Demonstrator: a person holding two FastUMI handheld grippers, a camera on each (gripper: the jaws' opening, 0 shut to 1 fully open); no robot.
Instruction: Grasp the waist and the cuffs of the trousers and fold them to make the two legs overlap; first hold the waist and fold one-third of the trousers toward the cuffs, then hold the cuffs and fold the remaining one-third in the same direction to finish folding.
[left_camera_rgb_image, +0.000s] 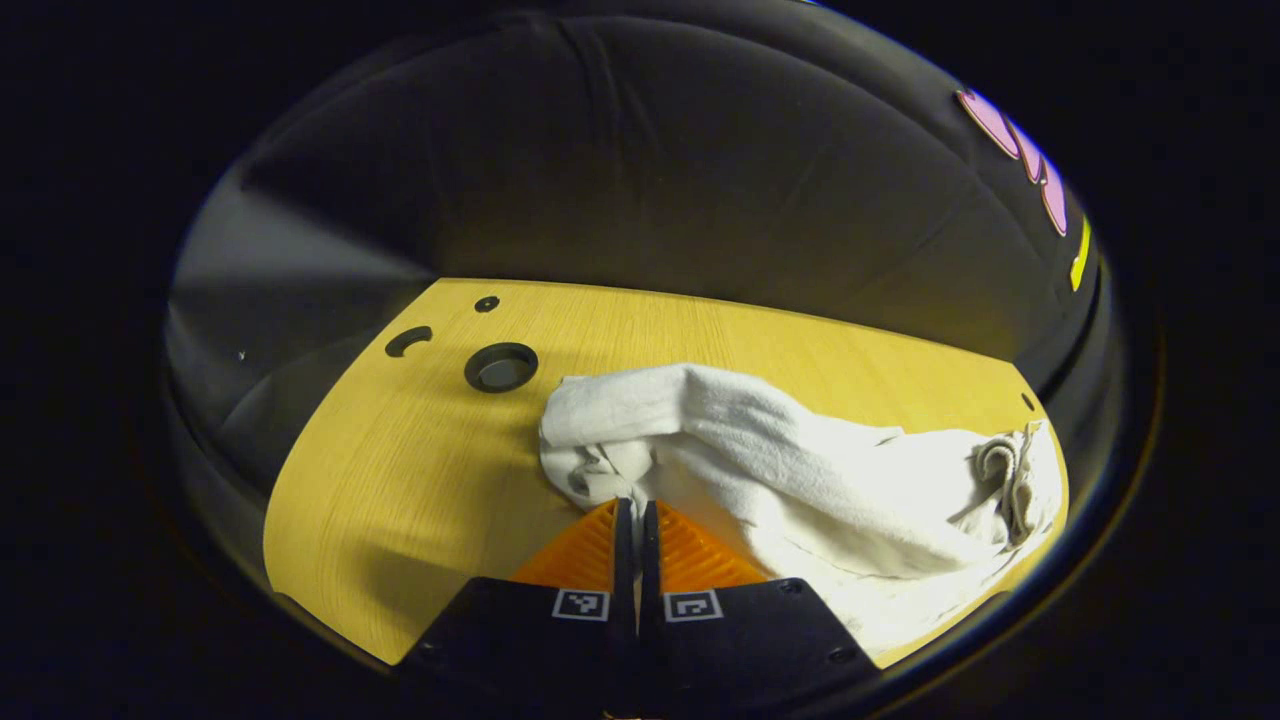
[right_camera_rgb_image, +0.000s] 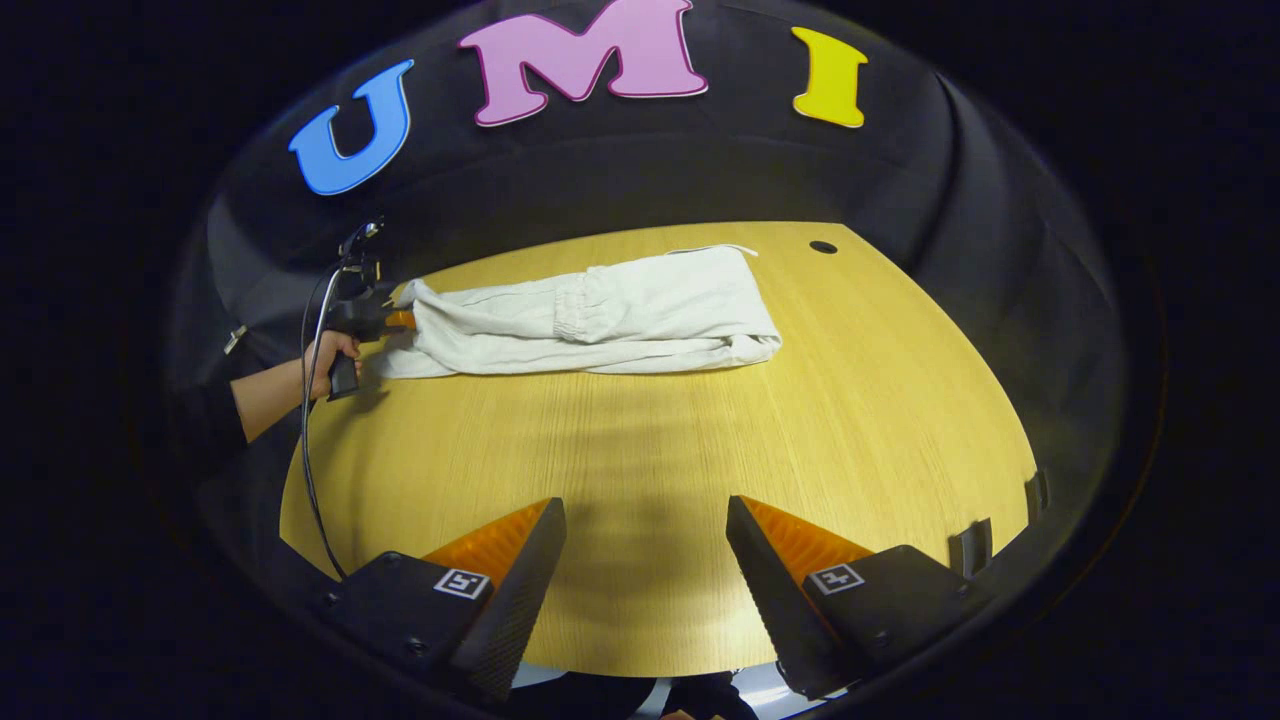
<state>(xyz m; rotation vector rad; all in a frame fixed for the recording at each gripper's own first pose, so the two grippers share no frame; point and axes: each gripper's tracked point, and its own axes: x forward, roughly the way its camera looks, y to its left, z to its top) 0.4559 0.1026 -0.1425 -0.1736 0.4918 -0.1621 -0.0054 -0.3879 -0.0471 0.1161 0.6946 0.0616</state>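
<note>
White trousers (right_camera_rgb_image: 590, 315) lie stretched along the far side of the wooden surface (right_camera_rgb_image: 660, 470). One end is pinched by the left hand-held gripper (left_camera_rgb_image: 635, 510), its fingers clenched on the cloth. The right hand-held gripper (right_camera_rgb_image: 645, 535) is held released, well apart from the garment, over bare wood. A one-ended pull could drag or bunch the fabric, judging from the loose folds. The surface's far edge is close behind the trousers; open room is left in front.

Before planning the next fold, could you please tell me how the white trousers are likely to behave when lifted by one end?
The trousers look floppy: they lie wrinkled and bunched on the table. Lifted by the left tool, shut on one end, the rest would probably sag and drag. They seem light and unlikely to slip.
</note>
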